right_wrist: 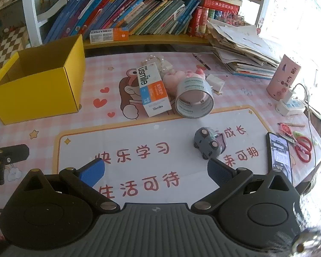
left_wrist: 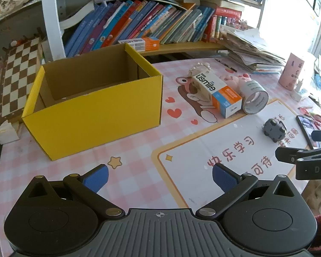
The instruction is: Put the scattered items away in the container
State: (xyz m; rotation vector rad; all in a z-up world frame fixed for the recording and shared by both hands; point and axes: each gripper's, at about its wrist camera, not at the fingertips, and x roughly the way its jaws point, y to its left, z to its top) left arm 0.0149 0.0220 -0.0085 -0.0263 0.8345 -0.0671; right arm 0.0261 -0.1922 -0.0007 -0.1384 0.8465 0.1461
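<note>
1. Left gripper (left_wrist: 160, 176): fingers wide apart, nothing between them, above the pink checked mat (left_wrist: 64, 167) just in front of the box.
2. Right gripper (right_wrist: 156, 171): fingers wide apart, nothing held, over the mat's white panel, well right of the box and near the car.
3. Car (right_wrist: 207, 142): one, grey toy, lying on its side with wheels facing the camera, long axis running near-right to far-left. Well right of the box, nearer than the other items.
4. Box (left_wrist: 92, 117): one, yellow cardboard, open top, nothing visible inside. Long axis runs left-right in the left view. Sits on the mat's left part.
5. Toothpaste carton (right_wrist: 153, 88): one on the mat, flat, long axis near-to-far, orange/blue end pointing at the camera. Right of the box, apart from it.
6. Tape roll (right_wrist: 193, 98): one, on its side, open core facing the camera, touching the carton's right side.
7. Pink plush (right_wrist: 173, 79): one, behind the tape, further from the box than the carton.
8. Pearl beads (right_wrist: 154, 61): one cluster, at the carton's far end.
9. Phone (right_wrist: 280, 156): one, far right of the box, at the mat edge, long axis near-to-far.
10. Second carton (right_wrist: 109, 34): one, on the shelf behind the box, long axis left-right.
</note>
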